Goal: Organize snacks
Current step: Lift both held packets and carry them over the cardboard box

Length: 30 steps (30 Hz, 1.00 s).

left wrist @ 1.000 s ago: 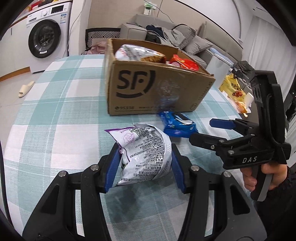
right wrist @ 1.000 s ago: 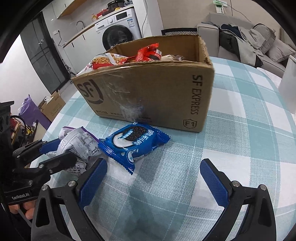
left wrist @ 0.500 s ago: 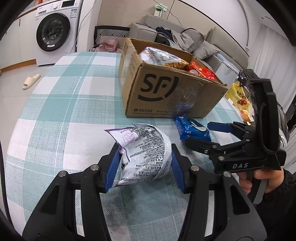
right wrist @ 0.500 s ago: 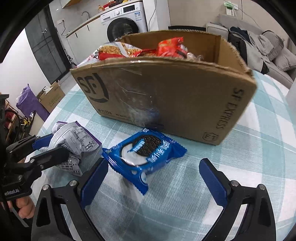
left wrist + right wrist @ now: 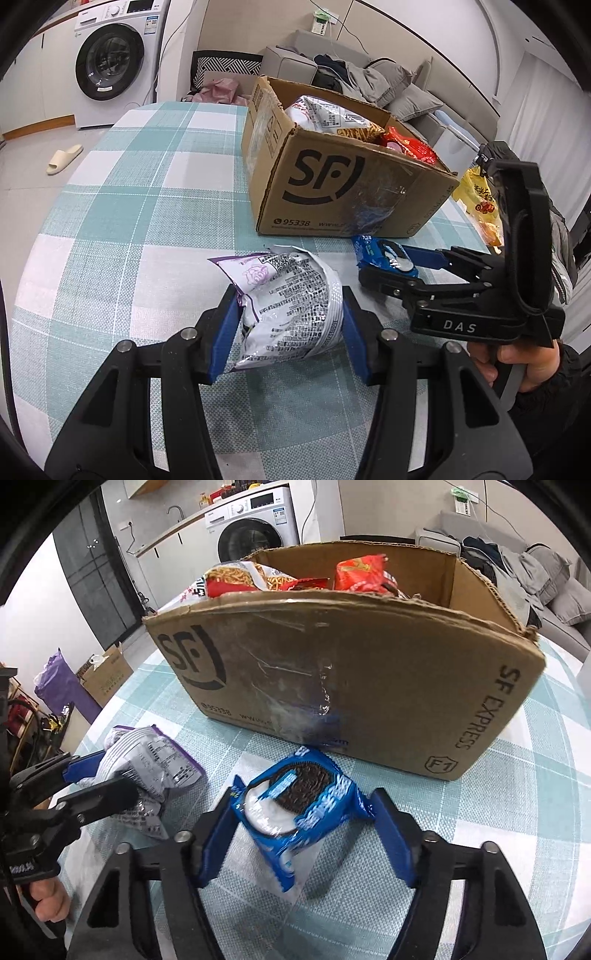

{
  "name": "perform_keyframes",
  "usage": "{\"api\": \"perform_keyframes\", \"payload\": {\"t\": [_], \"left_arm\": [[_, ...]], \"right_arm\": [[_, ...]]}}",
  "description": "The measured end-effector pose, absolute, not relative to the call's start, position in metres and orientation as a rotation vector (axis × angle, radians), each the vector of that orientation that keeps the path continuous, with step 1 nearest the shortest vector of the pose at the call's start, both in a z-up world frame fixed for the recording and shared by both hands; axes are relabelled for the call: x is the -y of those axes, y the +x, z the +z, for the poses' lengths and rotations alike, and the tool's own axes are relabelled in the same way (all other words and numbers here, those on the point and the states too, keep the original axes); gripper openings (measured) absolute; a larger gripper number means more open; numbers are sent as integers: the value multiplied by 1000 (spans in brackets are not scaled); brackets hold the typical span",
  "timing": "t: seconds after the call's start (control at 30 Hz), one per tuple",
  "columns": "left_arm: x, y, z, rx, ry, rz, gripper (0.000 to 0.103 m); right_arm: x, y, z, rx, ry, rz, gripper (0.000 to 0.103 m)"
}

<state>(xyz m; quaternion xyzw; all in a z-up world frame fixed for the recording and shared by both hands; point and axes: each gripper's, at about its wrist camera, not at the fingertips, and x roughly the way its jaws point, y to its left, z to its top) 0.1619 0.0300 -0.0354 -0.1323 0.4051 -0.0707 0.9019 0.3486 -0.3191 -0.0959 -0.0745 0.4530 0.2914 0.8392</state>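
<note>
Left gripper (image 5: 290, 330): jaws clamped on silver-purple snack bag (image 5: 284, 306), pads pressing both sides; bag near the desk (image 5: 122, 206) surface, contact w/ cloth not clear. Right gripper (image 5: 303, 829): jaws have just been closing, blue cookie pack (image 5: 301, 814) between them; left pad touches the wrapper edge, right pad at the corner, firm grip not confirmed. Pack lies on desk just in front of cardboard box (image 5: 351, 686). Box open, holds red snack pack (image 5: 364, 576) and fries-print bag (image 5: 240, 578). Yellow bag (image 5: 480, 199) sits beyond the box, right side.
</note>
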Motion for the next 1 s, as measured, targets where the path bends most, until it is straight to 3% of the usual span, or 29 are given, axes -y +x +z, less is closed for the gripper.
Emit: {"api": "perform_keyframes", "payload": {"t": [0.03,0.2,1.0], "left_arm": [[-29,162,-36,-839,-272,-148,49],[-25,162,-35,-839,-268,-152,49],[-2,150,-11,-784,-227,-195,49]], "right_arm": [[319,347,-96,-954,-161,622,62],[321,339,-96,-943,-164,621,60],[362,299,-48,-818,-113,626,60]]}}
